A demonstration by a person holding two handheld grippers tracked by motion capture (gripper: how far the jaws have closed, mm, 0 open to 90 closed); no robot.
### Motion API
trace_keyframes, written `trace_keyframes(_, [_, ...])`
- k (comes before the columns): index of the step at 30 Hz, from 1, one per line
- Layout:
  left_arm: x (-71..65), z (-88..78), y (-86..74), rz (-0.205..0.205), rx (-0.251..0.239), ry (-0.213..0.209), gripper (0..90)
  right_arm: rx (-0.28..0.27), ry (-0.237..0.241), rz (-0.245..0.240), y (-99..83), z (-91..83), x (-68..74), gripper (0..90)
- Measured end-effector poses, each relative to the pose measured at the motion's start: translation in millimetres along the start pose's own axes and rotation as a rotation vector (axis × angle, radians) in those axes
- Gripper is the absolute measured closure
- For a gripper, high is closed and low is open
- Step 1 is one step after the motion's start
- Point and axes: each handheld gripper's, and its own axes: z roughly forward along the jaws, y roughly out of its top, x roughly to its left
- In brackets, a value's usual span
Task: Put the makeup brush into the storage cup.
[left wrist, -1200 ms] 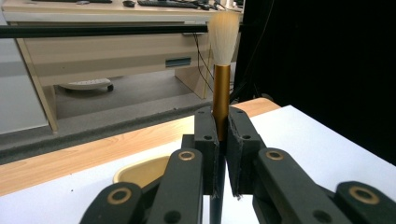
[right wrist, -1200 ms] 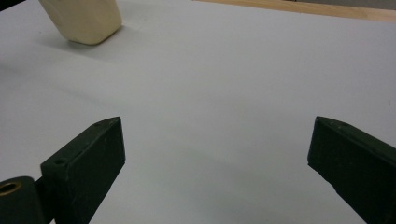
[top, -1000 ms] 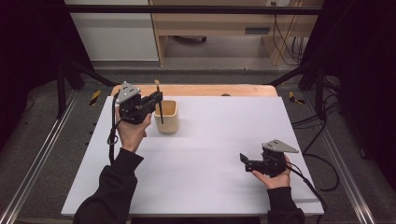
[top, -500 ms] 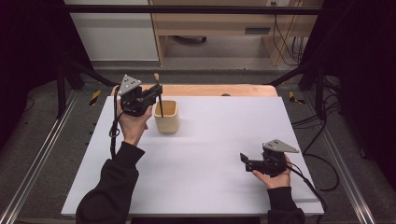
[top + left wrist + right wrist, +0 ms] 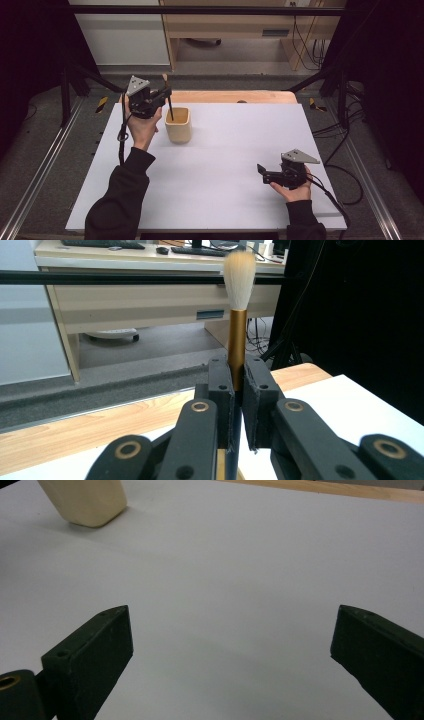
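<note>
A brush (image 5: 169,102) with pale bristles, a gold ferrule and a dark handle stands upright, bristles up, with my left gripper (image 5: 162,95) shut on it. Its lower end hangs in the mouth of a cream cup (image 5: 178,125) at the far left of the white table. In the left gripper view the jaws of the left gripper (image 5: 238,372) pinch the brush (image 5: 237,340) just below the ferrule. Near the front right, my right gripper (image 5: 260,170) rests low over the table, pointing left. In the right gripper view the right gripper (image 5: 232,645) is wide open with nothing between its jaws, and the cup (image 5: 85,497) lies far ahead.
The white tabletop (image 5: 235,150) has a wooden strip (image 5: 235,96) along its far edge. Metal rails (image 5: 45,165) run along both sides. A cable (image 5: 345,175) trails off the right gripper. A wooden desk (image 5: 235,25) stands beyond the table.
My left gripper has risen with the brush, drawing most of it up out of the cup. The right gripper has stayed put.
</note>
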Motion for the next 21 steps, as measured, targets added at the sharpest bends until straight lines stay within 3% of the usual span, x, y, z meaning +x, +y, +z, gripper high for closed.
trace_keyframes(10, [9.6, 13.8, -6.3, 0.009, 0.000, 0.018, 83.0, 0.000, 0.002, -0.001, 0.1, 0.2, 0.0, 3.8])
trace_keyframes(21, [17.8, 22.0, -15.5, 0.022, 0.031, 0.042, 83.1, 0.005, 0.001, -0.006, -0.2, 0.8, -0.1, 3.7])
